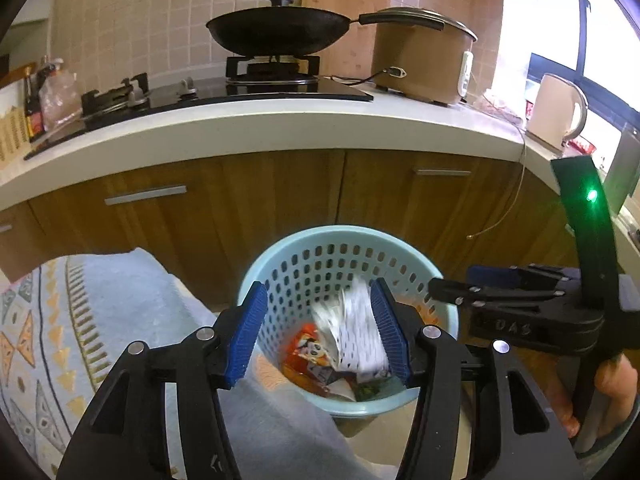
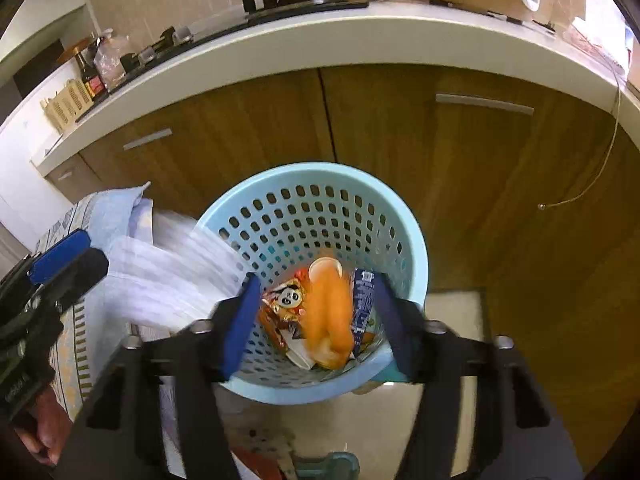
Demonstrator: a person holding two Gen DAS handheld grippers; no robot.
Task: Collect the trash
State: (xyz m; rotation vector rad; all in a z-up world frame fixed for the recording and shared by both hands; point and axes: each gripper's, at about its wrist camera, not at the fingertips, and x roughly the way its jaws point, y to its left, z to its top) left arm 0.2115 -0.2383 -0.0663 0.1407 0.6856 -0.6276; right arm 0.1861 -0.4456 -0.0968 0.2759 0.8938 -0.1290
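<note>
A light blue perforated trash basket [image 1: 320, 252] stands on the floor in front of wooden cabinets; it also shows in the right wrist view [image 2: 320, 184]. My left gripper [image 1: 320, 332] is open above the basket, and a blurred white dotted wrapper [image 1: 356, 332] is between its pads, falling in. My right gripper [image 2: 312, 320] is open over the basket, with a blurred orange piece of trash [image 2: 328, 312] dropping between its pads. An orange cartoon snack bag [image 2: 286, 300] and other wrappers lie inside. The right gripper appears at the right of the left wrist view [image 1: 444, 292].
A patterned light blue cloth [image 1: 80, 320] covers a surface left of the basket. A white countertop [image 1: 280, 128] above the cabinets holds a black wok [image 1: 280, 32] on a stove, a brown cooker [image 1: 424, 60] and a kettle [image 1: 556, 112]. A cord [image 2: 600, 160] hangs at right.
</note>
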